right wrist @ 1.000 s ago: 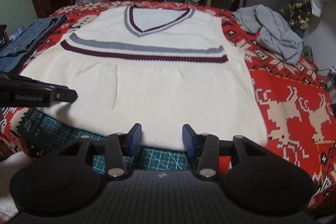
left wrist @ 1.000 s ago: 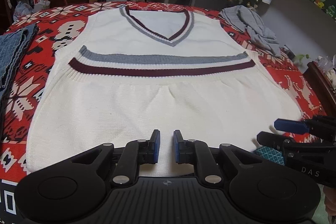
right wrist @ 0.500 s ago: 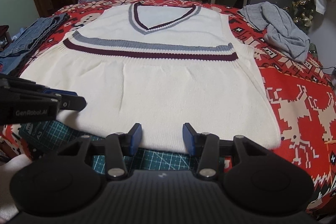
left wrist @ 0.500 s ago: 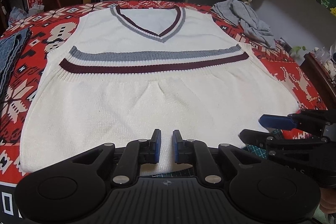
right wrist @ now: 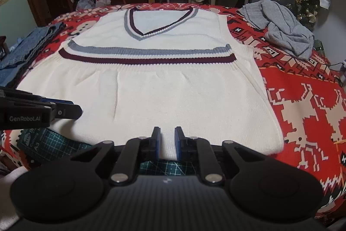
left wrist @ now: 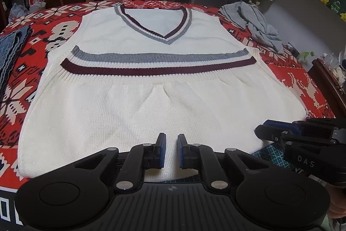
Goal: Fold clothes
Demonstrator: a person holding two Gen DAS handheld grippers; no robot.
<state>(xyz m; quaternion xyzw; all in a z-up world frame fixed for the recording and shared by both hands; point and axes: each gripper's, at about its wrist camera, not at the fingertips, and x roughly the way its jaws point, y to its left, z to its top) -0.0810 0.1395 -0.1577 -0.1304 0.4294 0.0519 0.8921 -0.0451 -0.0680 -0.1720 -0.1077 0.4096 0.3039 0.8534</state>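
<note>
A cream knit vest [left wrist: 164,105] with grey and maroon stripes and a V-neck lies flat on the red patterned table cover [left wrist: 302,88], its lower part folded up over the chest. It also shows in the right wrist view [right wrist: 164,96]. My left gripper [left wrist: 172,149] hovers over the vest's near fold edge, jaws a narrow gap apart, holding nothing. My right gripper [right wrist: 166,142] is at the near edge too, jaws narrowed to a small gap, empty. The right gripper also shows in the left wrist view [left wrist: 281,133], and the left gripper in the right wrist view [right wrist: 64,109].
A crumpled grey garment [right wrist: 281,27] lies at the far right of the table. Folded denim [right wrist: 28,47] lies at the left edge. A green cutting mat [right wrist: 54,144] shows under the vest's near edge. Chairs and shelves stand behind the table.
The right gripper's jaws have closed from wide open to a narrow gap. Both grippers have shifted slightly toward the vest's near edge; the vest has not moved.
</note>
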